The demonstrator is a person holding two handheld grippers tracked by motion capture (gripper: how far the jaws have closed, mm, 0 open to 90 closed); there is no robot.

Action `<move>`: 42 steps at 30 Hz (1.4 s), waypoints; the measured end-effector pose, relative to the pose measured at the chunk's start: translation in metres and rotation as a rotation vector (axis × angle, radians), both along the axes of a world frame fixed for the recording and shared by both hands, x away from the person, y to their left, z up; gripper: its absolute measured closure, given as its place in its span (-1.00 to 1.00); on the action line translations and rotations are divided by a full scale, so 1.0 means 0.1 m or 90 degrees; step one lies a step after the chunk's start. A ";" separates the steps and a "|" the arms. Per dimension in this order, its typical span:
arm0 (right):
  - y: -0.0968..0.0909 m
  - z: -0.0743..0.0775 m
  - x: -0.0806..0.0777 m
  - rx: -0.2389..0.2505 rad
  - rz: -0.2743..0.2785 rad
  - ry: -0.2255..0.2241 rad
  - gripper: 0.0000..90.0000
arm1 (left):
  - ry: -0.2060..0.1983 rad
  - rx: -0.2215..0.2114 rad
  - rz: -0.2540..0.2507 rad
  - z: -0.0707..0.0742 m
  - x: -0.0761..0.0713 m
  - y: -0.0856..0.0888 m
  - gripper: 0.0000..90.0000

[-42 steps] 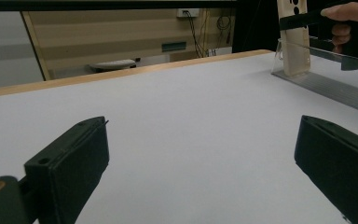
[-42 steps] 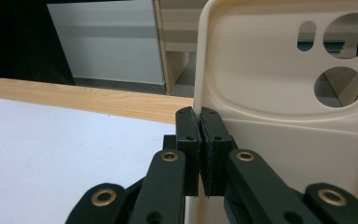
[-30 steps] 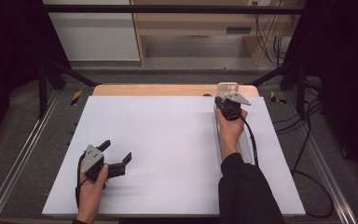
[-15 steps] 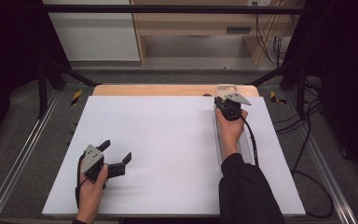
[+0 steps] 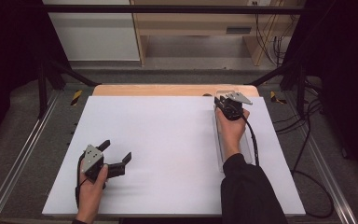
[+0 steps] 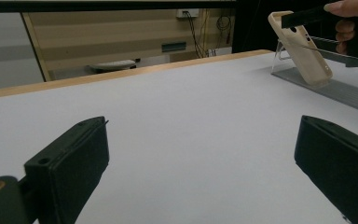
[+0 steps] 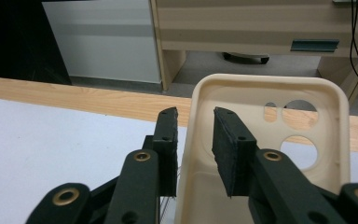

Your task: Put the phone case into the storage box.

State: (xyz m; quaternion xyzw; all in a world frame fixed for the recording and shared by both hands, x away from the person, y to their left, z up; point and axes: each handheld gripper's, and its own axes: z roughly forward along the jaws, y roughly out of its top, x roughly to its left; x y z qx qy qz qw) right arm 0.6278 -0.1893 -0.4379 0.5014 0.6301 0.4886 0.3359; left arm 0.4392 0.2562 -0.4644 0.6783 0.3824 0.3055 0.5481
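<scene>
A cream phone case (image 7: 242, 95) leans on a clear acrylic stand (image 6: 340, 88) at the far right of the white board (image 5: 168, 140). My right gripper (image 7: 195, 121) has its jaws either side of the case's left side wall, with a narrow gap on each side, so it is open. In the left gripper view the phone case (image 6: 303, 51) stands tilted, with the right gripper (image 6: 307, 16) at its top edge. My left gripper (image 5: 118, 149) rests near the board's front left, open wide with nothing between its jaws.
The clear stand (image 5: 249, 149) runs along the board's right side under the right forearm. A wooden table edge (image 5: 168, 89) lies behind the board. Metal rails and cables flank the table, and cabinets stand beyond it.
</scene>
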 end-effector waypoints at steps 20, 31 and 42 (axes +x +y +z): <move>-0.02 0.05 -0.03 -0.011 -0.004 0.002 0.28 | 0.000 0.002 0.000 0.00 0.00 0.00 -0.93; -0.04 0.10 -0.06 0.000 0.001 -0.001 0.12 | 0.000 0.005 0.000 0.00 0.00 -0.01 -0.93; -0.05 0.17 -0.10 0.015 0.003 -0.008 -0.06 | -0.001 0.007 0.001 0.00 0.00 0.00 -0.93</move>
